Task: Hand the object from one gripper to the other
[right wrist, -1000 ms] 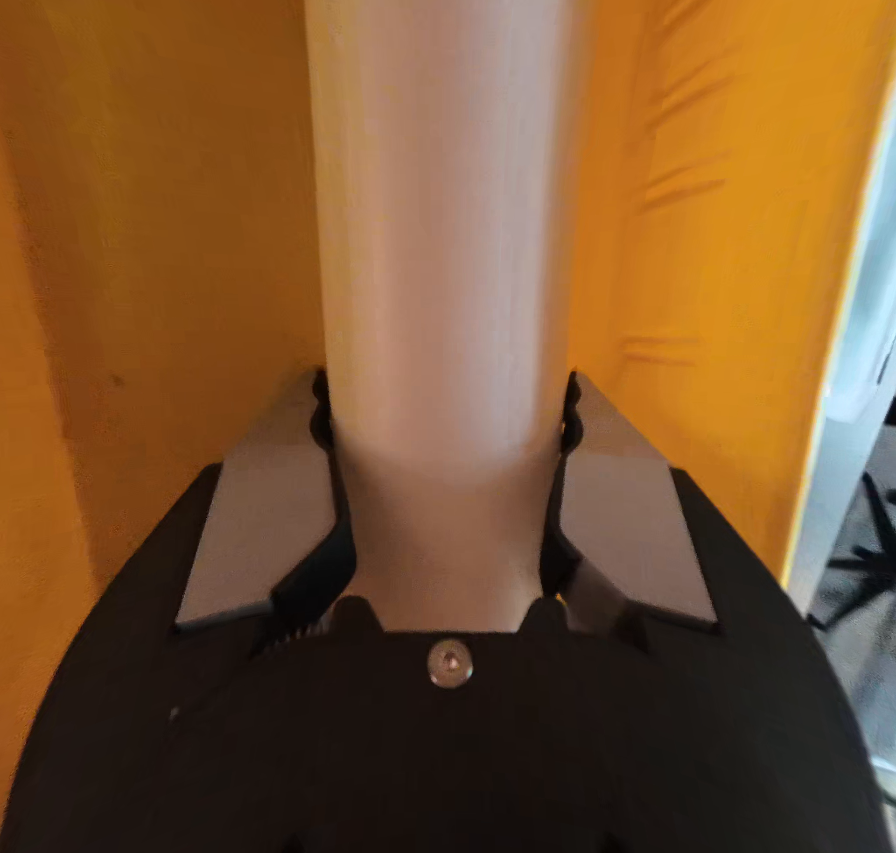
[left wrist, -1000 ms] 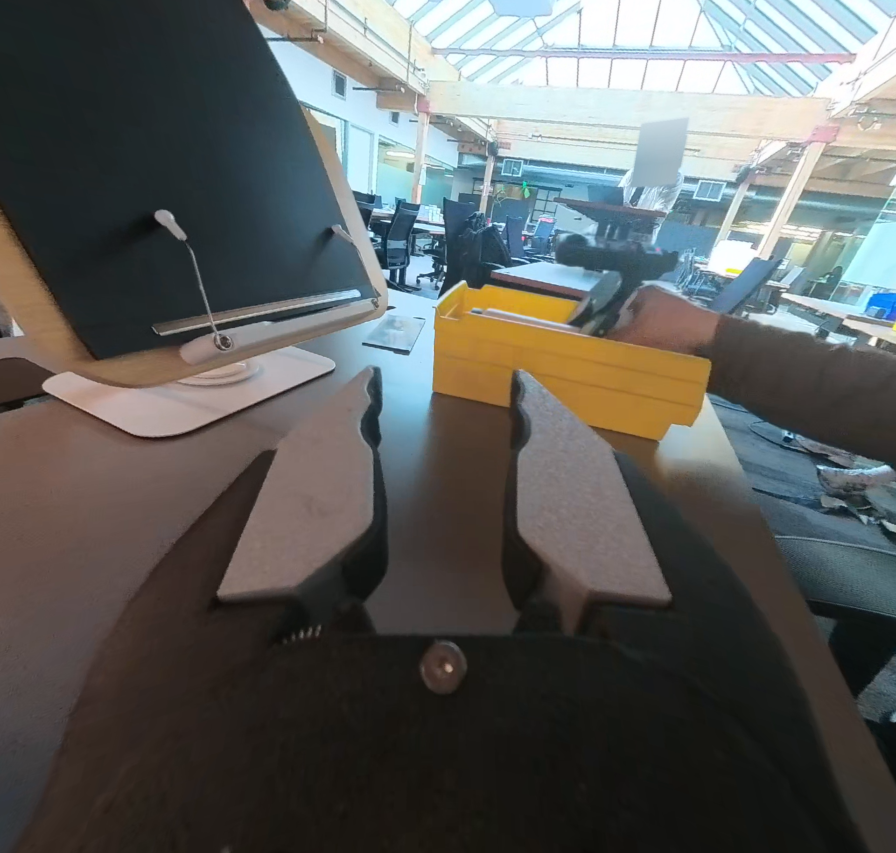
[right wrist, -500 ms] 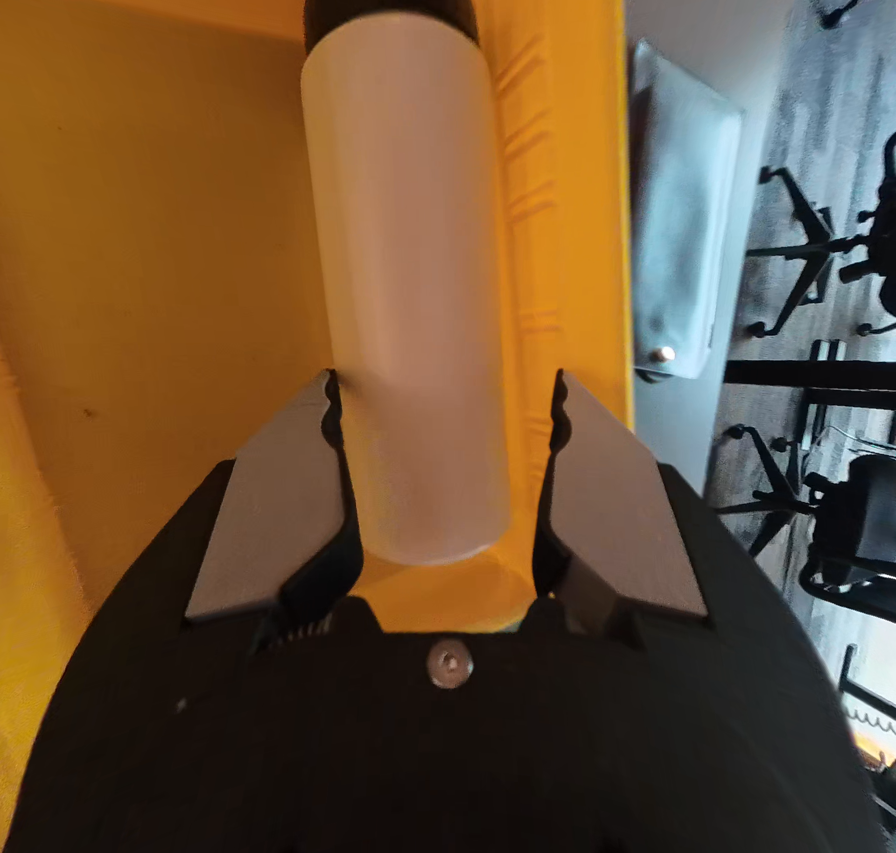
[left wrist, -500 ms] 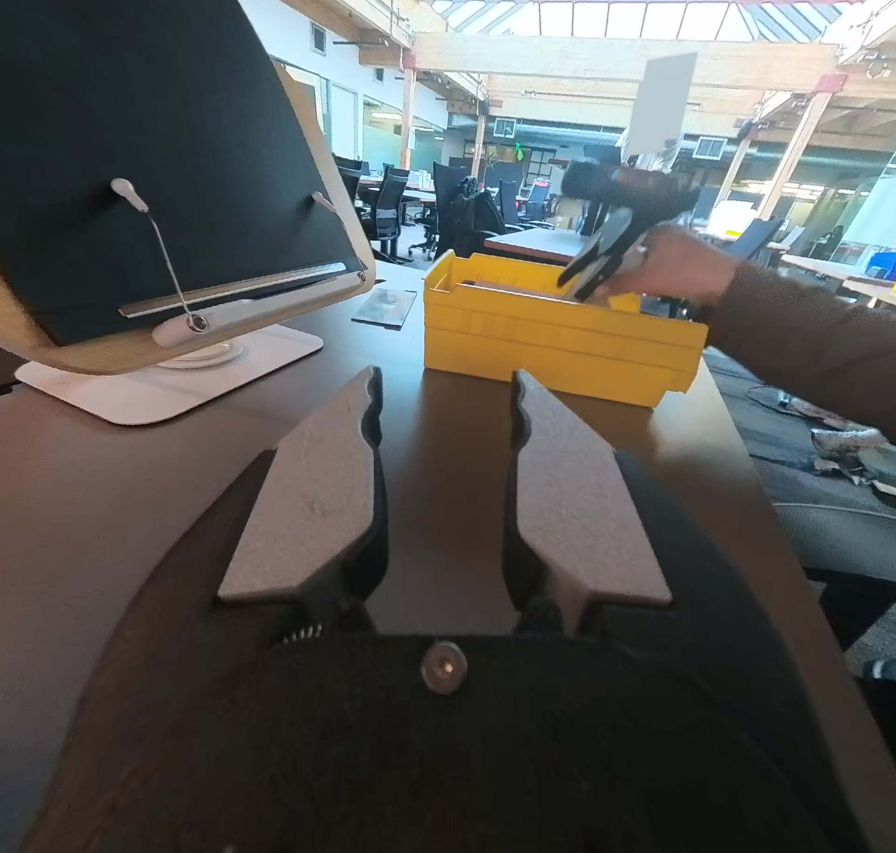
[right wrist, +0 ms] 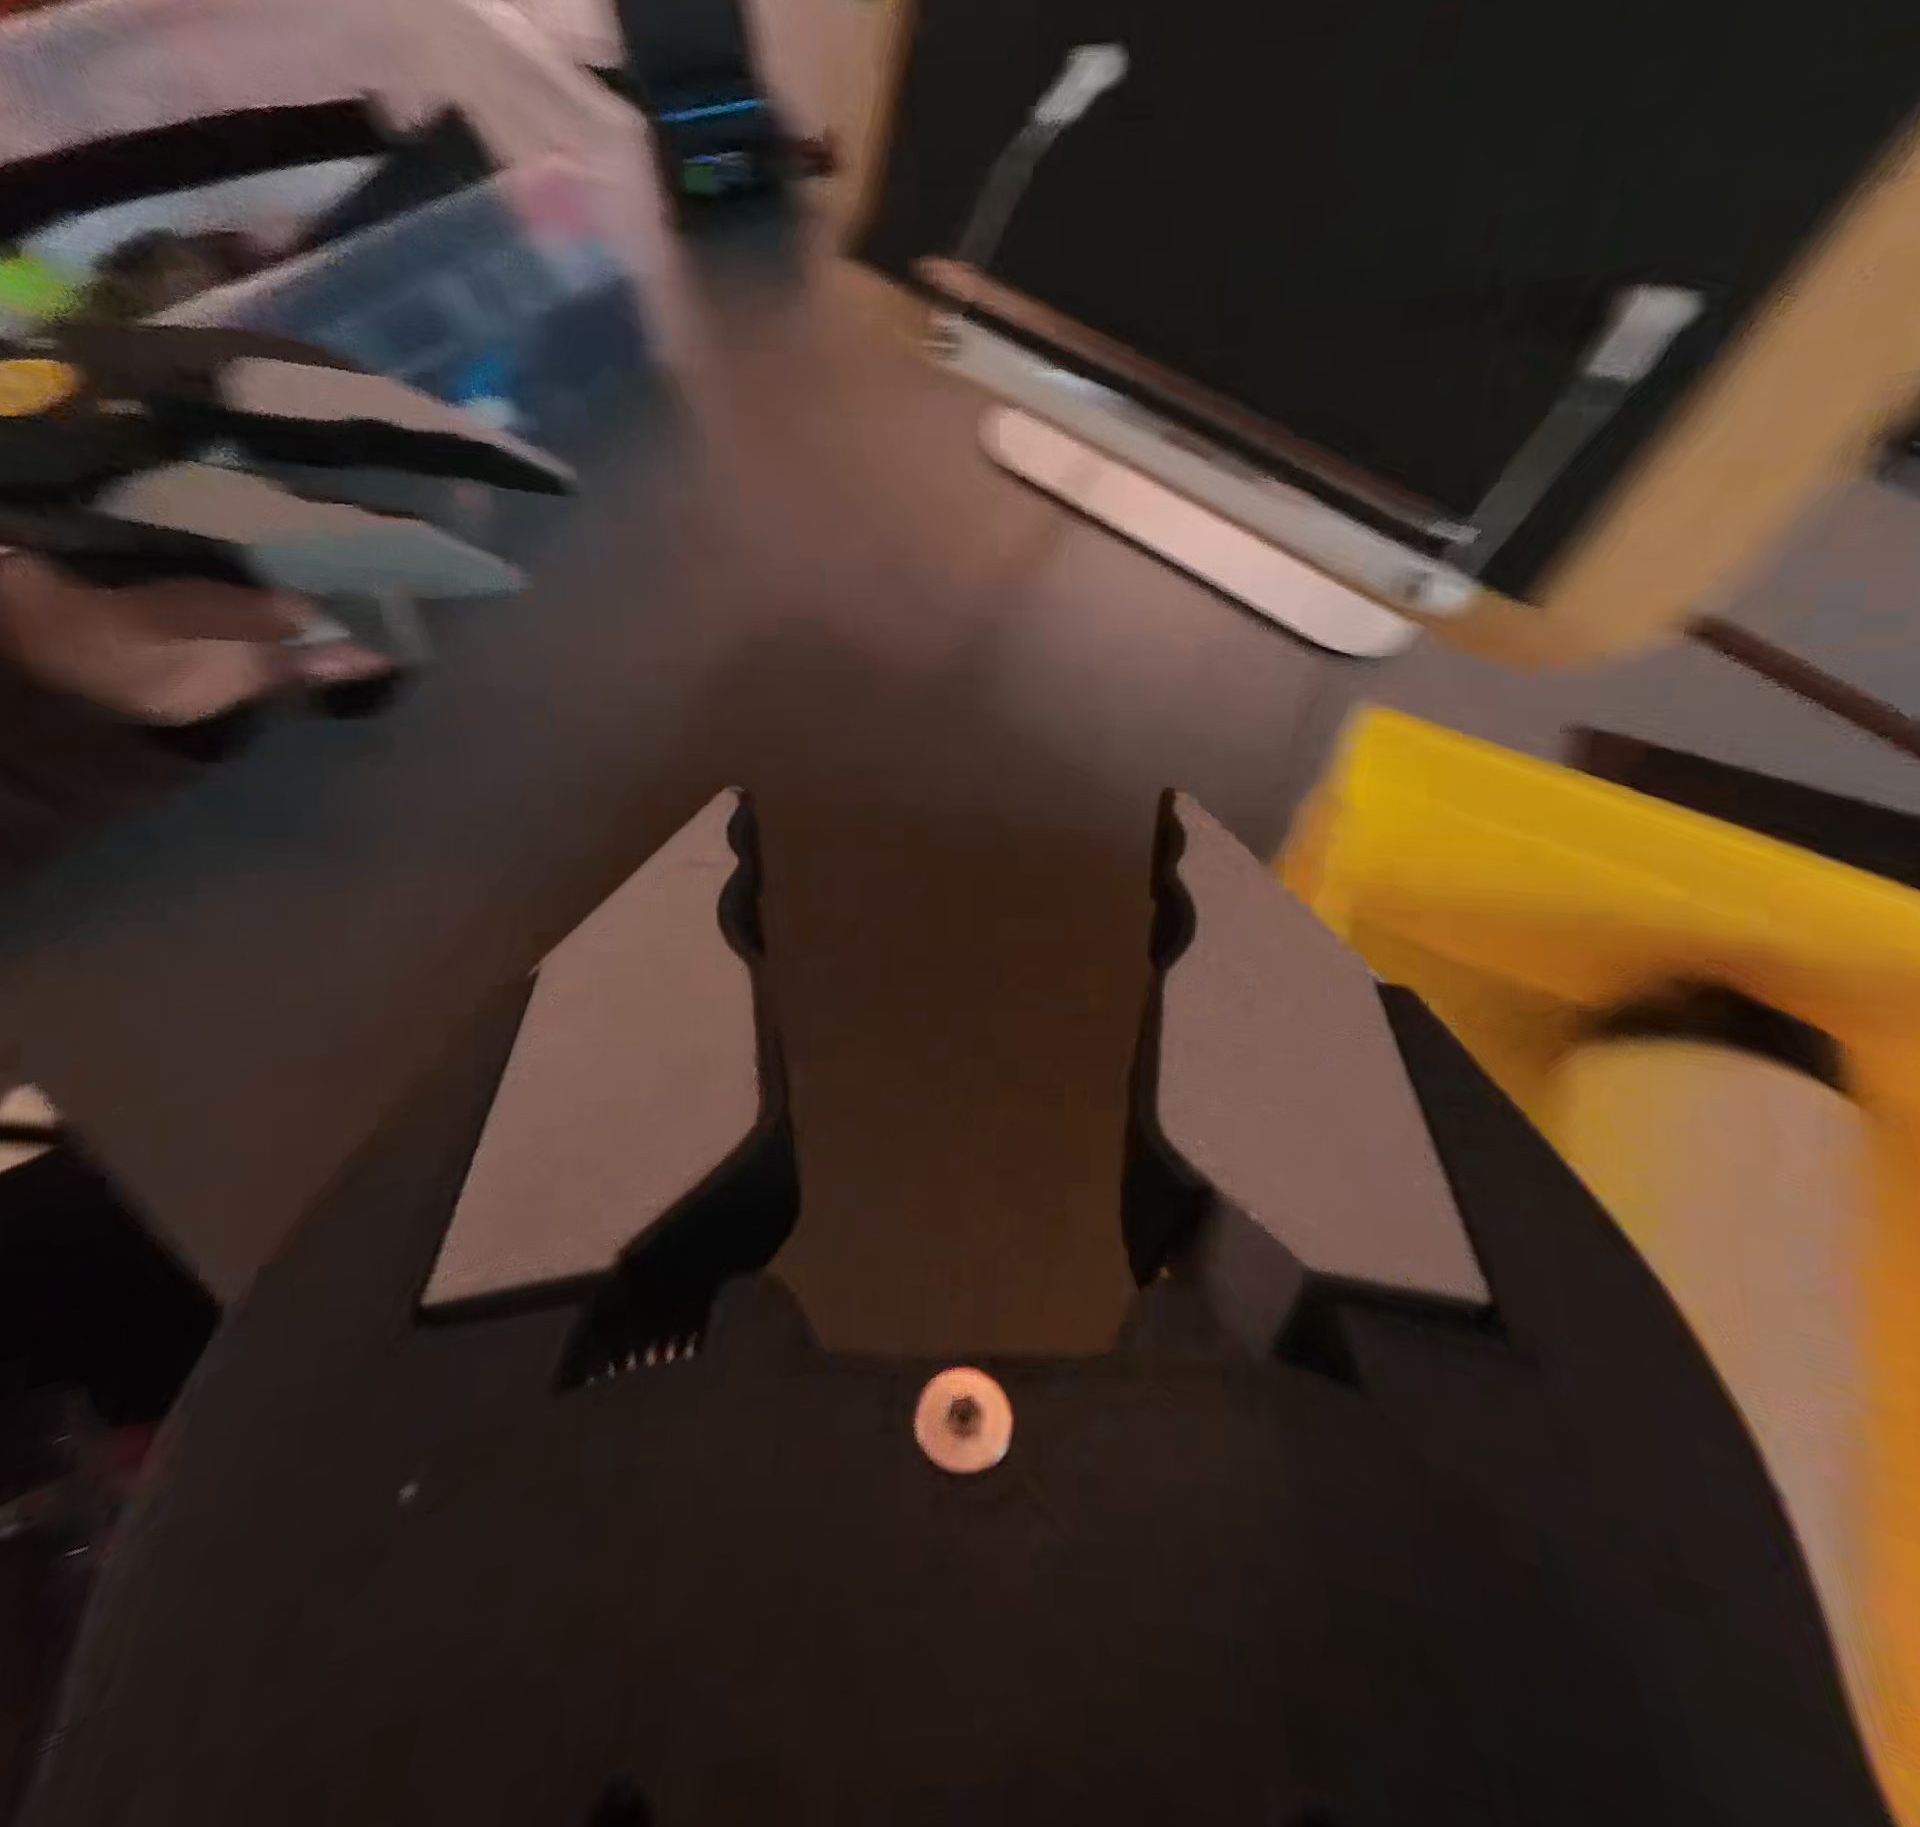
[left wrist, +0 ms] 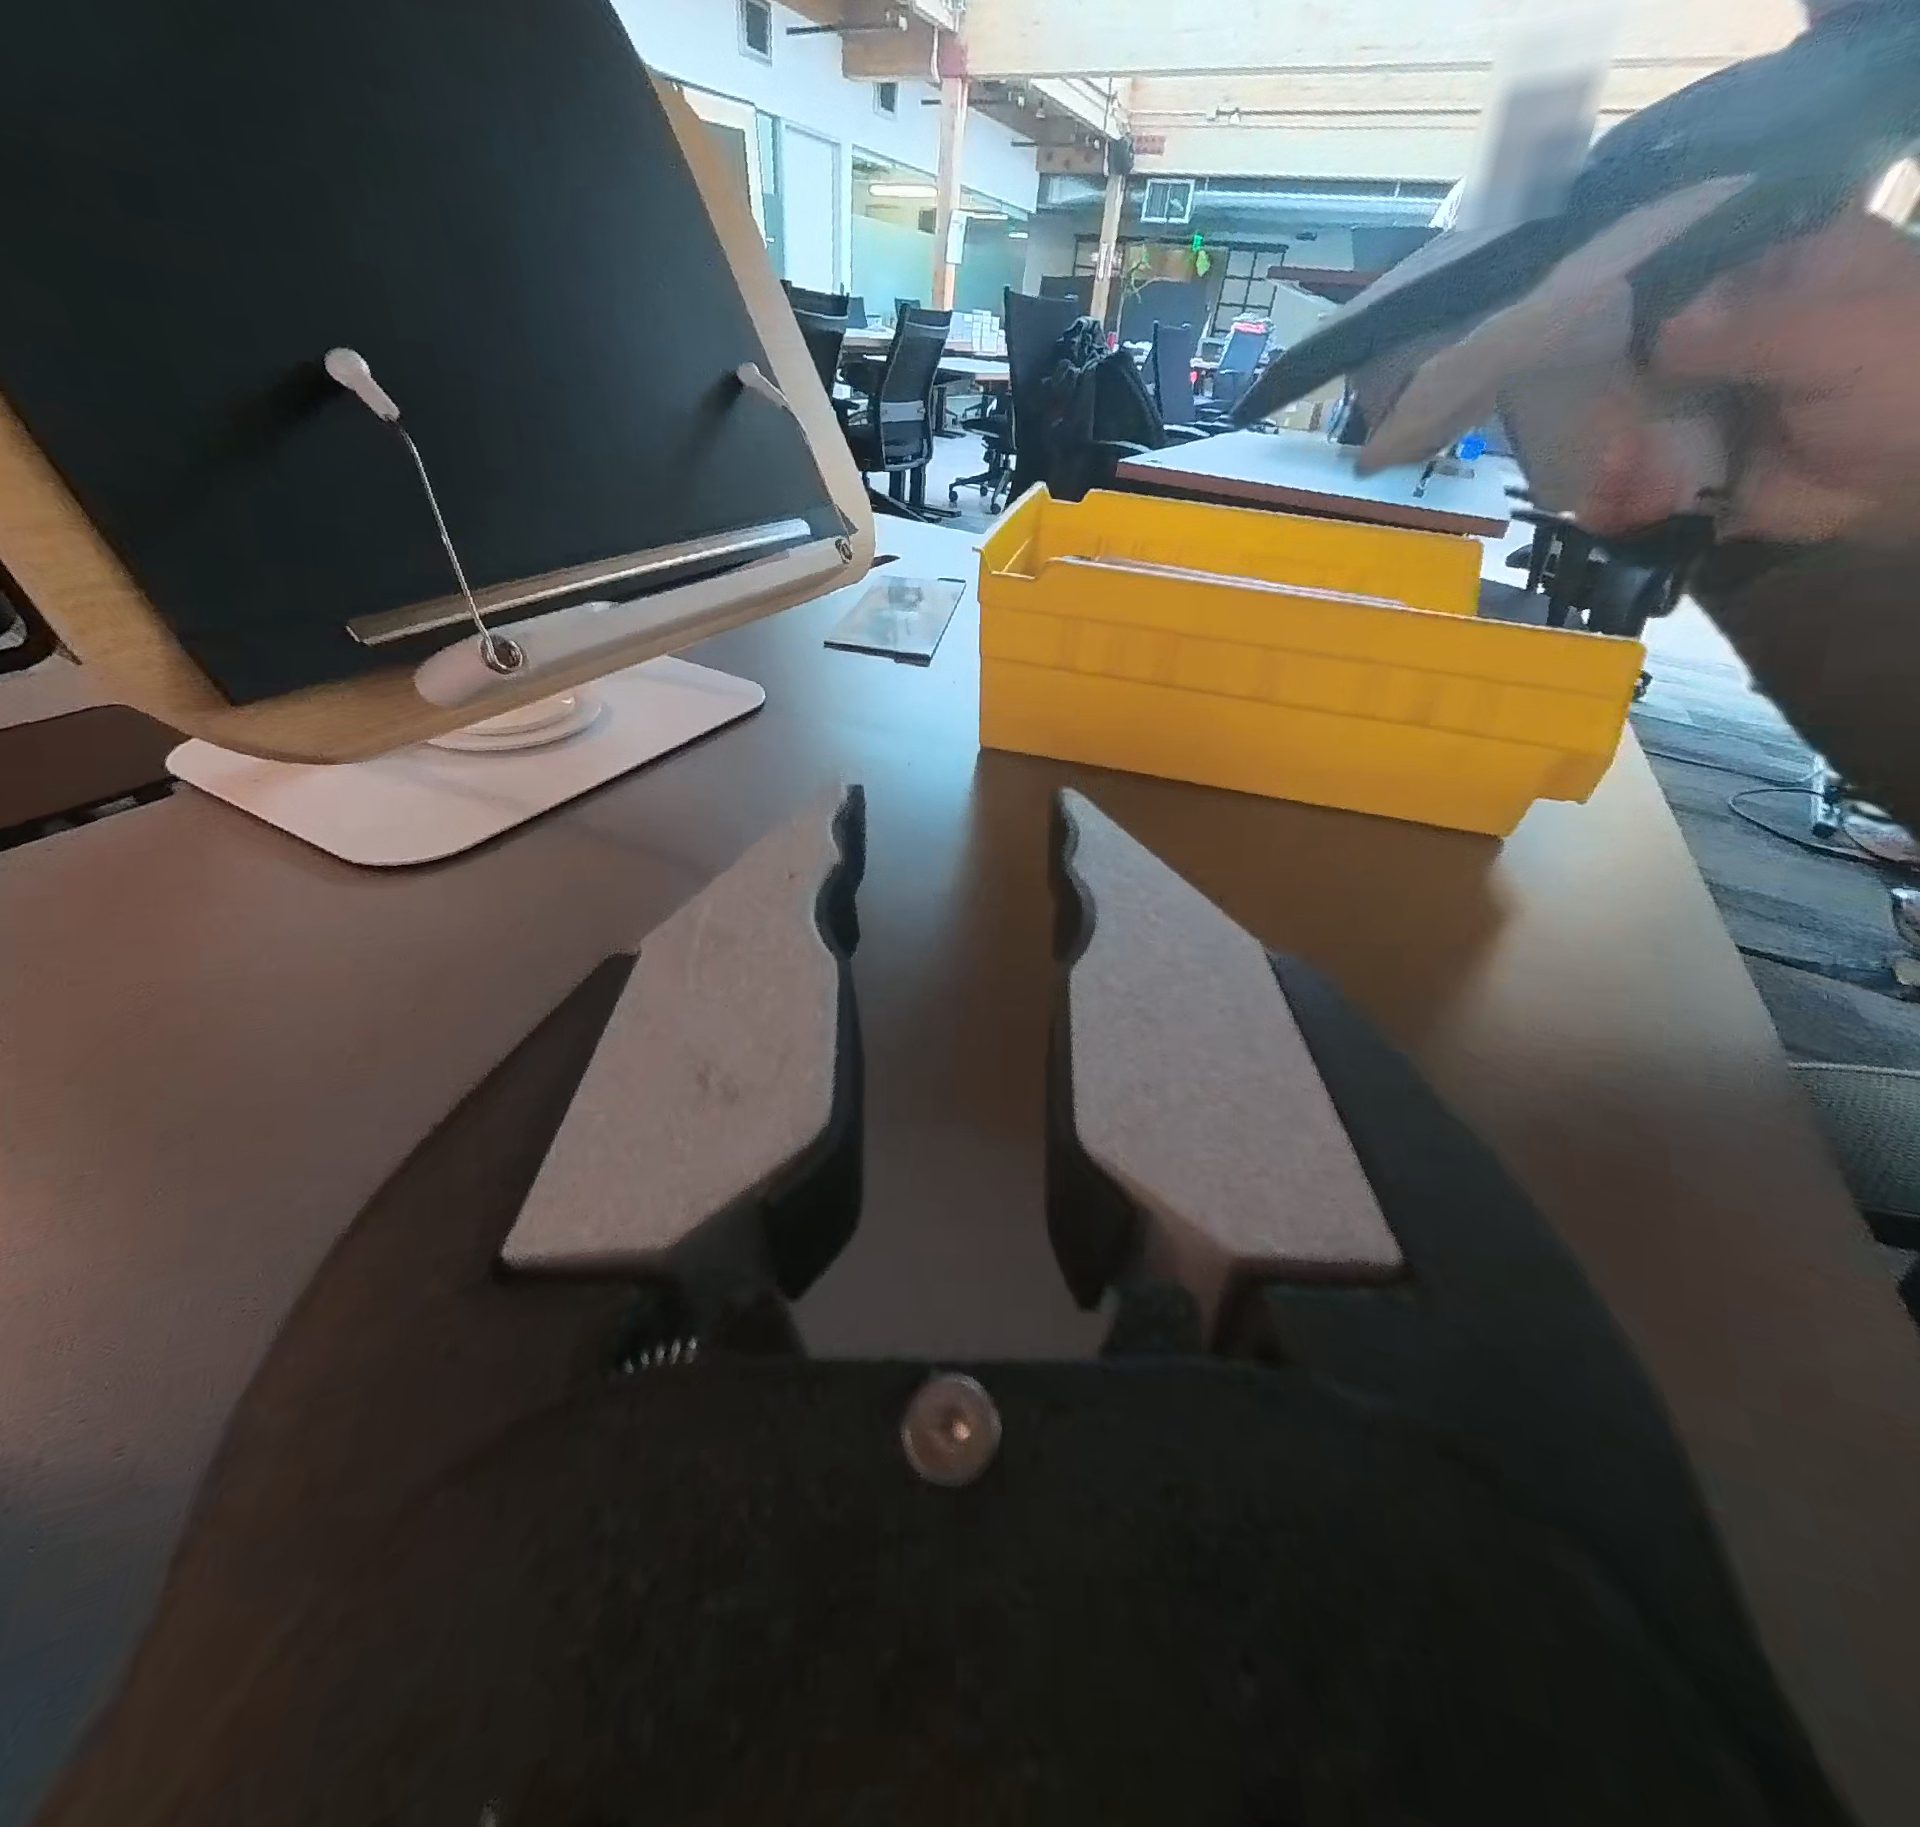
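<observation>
We see the white bottle (right wrist: 1714,1133) lying in the yellow bin (right wrist: 1558,873) on the desk (left wrist: 935,946), gripped by nothing. The right tool (right wrist: 956,873) and left tool (left wrist: 951,873) are both parted and empty. The risk: a handover with no object fetched.

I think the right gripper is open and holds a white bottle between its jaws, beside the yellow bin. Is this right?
Not quite. The right gripper is open beside the yellow bin, but its jaws hold nothing; only the dark table shows between them in the right wrist view.
</observation>
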`<state>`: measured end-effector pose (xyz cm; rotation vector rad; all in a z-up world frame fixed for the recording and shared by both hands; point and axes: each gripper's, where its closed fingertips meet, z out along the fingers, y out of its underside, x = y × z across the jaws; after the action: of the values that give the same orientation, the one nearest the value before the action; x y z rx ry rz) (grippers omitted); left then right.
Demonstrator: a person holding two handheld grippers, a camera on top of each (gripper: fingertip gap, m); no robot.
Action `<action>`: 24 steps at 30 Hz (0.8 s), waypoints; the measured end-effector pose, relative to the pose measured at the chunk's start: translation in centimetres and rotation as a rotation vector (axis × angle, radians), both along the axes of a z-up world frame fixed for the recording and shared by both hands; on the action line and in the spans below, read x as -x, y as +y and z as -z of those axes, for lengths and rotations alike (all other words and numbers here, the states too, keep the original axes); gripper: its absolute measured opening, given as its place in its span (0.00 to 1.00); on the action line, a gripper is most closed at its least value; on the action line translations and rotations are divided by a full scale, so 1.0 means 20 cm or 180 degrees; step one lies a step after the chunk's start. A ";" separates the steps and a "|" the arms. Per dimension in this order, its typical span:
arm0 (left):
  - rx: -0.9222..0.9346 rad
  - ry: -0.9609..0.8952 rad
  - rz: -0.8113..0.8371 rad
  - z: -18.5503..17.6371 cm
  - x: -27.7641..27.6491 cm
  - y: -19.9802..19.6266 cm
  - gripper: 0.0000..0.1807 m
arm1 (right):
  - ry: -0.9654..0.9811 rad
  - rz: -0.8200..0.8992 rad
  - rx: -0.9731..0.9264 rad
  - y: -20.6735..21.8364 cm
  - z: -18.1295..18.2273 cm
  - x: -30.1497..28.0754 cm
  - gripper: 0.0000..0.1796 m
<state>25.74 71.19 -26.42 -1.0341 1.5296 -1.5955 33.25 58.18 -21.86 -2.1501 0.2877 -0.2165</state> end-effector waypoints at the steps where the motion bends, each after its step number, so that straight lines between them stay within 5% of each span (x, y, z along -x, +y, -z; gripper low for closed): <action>1: -0.0012 0.0015 0.0002 0.01 0.00 0.00 0.17 | 0.0068 -0.0190 0.0004 0.11 0.05 0.07 0.41; 10: -0.0189 0.0103 -0.0053 0.06 -0.02 0.01 0.15 | 0.0493 -0.0889 -0.0036 0.78 0.60 0.10 0.40; 14: -0.0220 0.0171 -0.0038 0.07 -0.02 0.00 0.15 | 0.0413 -0.0925 0.0147 0.78 0.72 0.04 0.40; 24: -0.0483 0.0149 -0.0033 0.10 -0.02 -0.04 0.14 | 0.0197 -0.0934 0.0066 0.77 0.69 0.03 0.35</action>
<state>26.09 70.33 -28.36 -0.9996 1.6466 -1.4329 32.75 73.49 -35.68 -2.1912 0.0031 0.0154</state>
